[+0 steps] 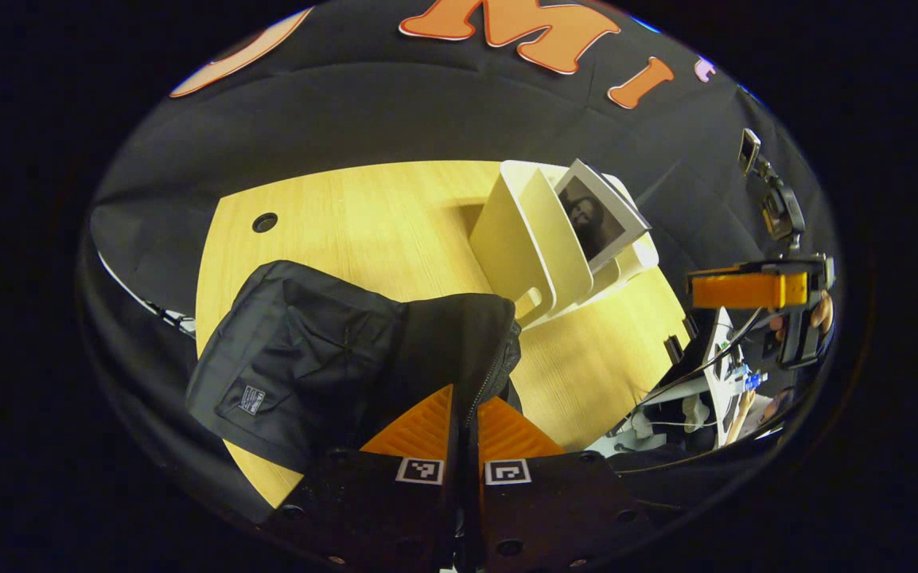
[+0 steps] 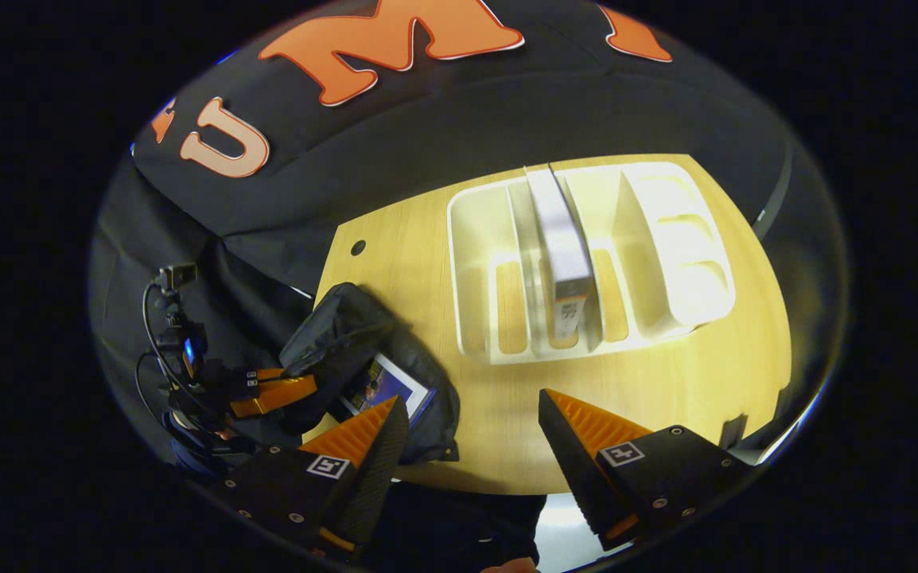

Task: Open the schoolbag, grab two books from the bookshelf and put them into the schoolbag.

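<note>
While the left gripper (image 1: 465, 414) pinches the zippered edge of the black schoolbag (image 1: 300, 366) between fingers pressed nearly together, the bag's mouth is held up and open, which I judge is the point of that grip: it keeps the soft fabric from slumping shut over what goes in. From the right gripper view, 1 book (image 2: 386, 387) with a pale-bordered cover already lies inside that opening, partly hidden behind a near fingertip. The right gripper (image 2: 471, 422) hangs above the front of the wooden table (image 2: 507, 430) with its fingers spread wide and nothing between them, apparently free to fetch the second book. Farther back stands the white bookshelf (image 2: 666, 239), a slotted rack with upright dividers, well apart from the bag. In its middle slot 1 remaining book (image 2: 561, 239) stands on edge, leaning a little against a divider; in the left gripper view its cover faces outward. The dividers on either side crowd that book, so a grasp probably has to come from above. A small round hole (image 2: 358, 247) sits in the tabletop near the far edge.
</note>
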